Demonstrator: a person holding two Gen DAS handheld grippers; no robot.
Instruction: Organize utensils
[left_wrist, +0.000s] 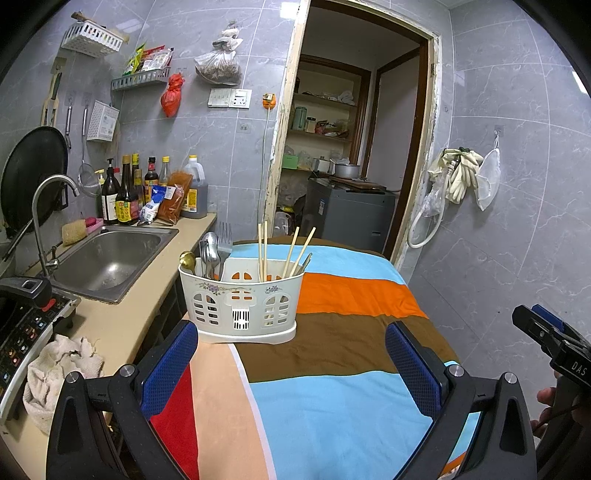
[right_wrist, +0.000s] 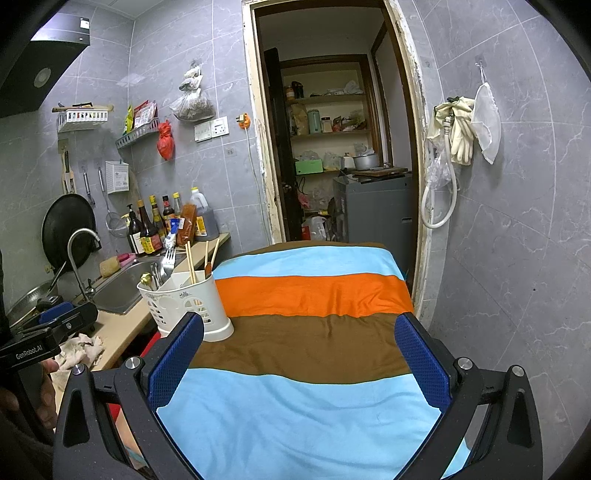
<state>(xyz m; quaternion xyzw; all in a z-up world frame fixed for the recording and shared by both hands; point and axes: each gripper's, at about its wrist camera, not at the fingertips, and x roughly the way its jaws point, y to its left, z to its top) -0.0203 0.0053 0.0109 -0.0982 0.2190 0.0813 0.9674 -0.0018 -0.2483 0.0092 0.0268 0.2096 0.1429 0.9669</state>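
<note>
A white plastic utensil caddy stands on the left edge of a striped cloth. Its left compartment holds a fork, metal spoons and a gold spoon; its right part holds several wooden chopsticks. My left gripper is open and empty, just in front of the caddy. My right gripper is open and empty over the cloth, with the caddy at its left finger. The right gripper also shows in the left wrist view.
A steel sink with a tap sits in the counter on the left, with bottles behind it. A crumpled rag and a cooker panel lie near the front left. An open doorway is behind the table.
</note>
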